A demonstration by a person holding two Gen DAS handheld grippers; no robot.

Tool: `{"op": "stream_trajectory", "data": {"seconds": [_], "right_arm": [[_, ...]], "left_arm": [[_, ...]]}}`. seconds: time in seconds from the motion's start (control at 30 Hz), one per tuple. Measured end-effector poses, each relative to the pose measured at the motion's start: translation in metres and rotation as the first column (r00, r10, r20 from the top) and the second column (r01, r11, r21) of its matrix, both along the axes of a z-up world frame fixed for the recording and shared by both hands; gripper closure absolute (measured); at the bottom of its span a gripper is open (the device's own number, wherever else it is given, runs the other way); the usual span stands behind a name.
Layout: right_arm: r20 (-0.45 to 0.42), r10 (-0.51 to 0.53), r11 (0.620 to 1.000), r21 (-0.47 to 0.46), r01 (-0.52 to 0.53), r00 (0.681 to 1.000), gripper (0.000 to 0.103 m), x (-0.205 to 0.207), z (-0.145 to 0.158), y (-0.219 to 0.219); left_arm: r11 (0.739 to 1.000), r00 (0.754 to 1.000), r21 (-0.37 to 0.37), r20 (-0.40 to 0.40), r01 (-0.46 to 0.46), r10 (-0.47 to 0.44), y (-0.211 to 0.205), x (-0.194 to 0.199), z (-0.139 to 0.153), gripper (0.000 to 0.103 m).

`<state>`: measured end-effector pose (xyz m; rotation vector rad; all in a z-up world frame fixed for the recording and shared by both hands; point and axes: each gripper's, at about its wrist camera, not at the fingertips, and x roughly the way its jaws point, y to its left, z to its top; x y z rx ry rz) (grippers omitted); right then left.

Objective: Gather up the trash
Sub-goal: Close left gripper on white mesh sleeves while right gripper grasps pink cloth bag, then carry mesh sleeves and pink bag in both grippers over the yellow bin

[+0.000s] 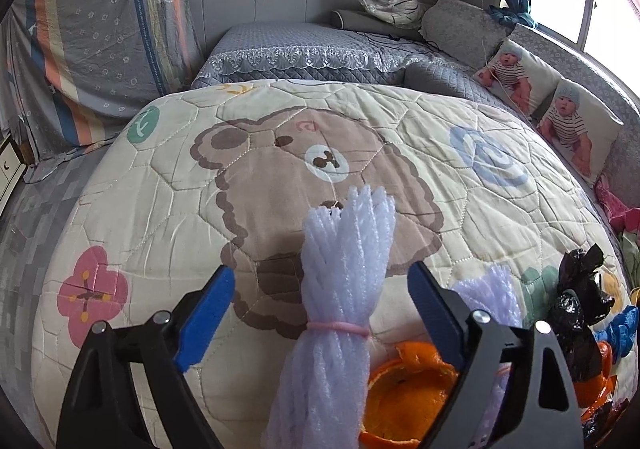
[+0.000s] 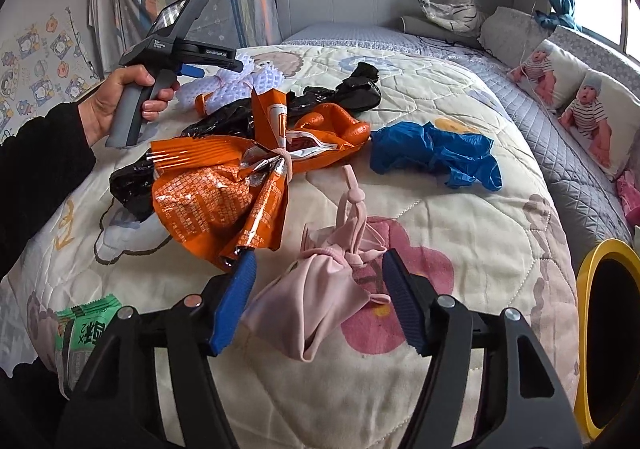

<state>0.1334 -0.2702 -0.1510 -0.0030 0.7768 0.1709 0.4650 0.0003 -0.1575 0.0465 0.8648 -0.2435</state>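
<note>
Pink pouch [image 2: 316, 301] — between right gripper [image 2: 320, 301] pads

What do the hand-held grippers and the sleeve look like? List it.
Left hand-held gripper and right hand-held gripper: black frames, silver rivets, blue ribbed pads. The left has a grey handle, white lettering and a small mirror. The sleeve is black.

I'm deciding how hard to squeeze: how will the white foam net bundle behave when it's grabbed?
The white foam net bundle looks airy, so it's probably very light and will squash between the pads. The pink band cinches its middle, so the loose ends will likely flop. Its ribbed mesh should grip rather than slip.
</note>
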Motion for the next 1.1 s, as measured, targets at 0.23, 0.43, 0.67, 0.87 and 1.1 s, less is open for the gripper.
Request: {"op": "stream_trajectory", "data": {"seconds": [0.23,0.43,0.67,0.87,1.1], "right_arm": [[-0.019,-0.009,1.0,0.009,0.009,1.0,0.057,0.005,-0.002,-0.001],[-0.031,-0.011,0.999,0.035,0.012,0.999,0.076,0.007,0.001,-0.005],[-0.005,-0.036,0.997,0.07,0.036,0.999,0.078,0.0,0.014,-0.015],[0.045,-0.075,0.993,0.095,0.071,0.996,0.078,-0.012,0.031,-0.031],[0.091,-0.112,0.99,0.098,0.104,0.989,0.078,-0.027,0.043,-0.041]], "left_arm": [[0.999,0.999,0.036,-0.051,0.016,-0.014,-0.008,0.006,-0.012,0.068],[1.0,0.999,0.019,-0.043,0.023,-0.022,-0.006,-0.001,-0.01,0.076],[1.0,1.0,-0.022,-0.001,0.011,-0.012,0.011,-0.017,0.016,0.077],[0.998,0.999,-0.061,0.043,-0.027,0.03,0.03,-0.033,0.045,0.077],[0.994,0.997,-0.103,0.064,-0.042,0.049,0.037,-0.052,0.07,0.077]]}}
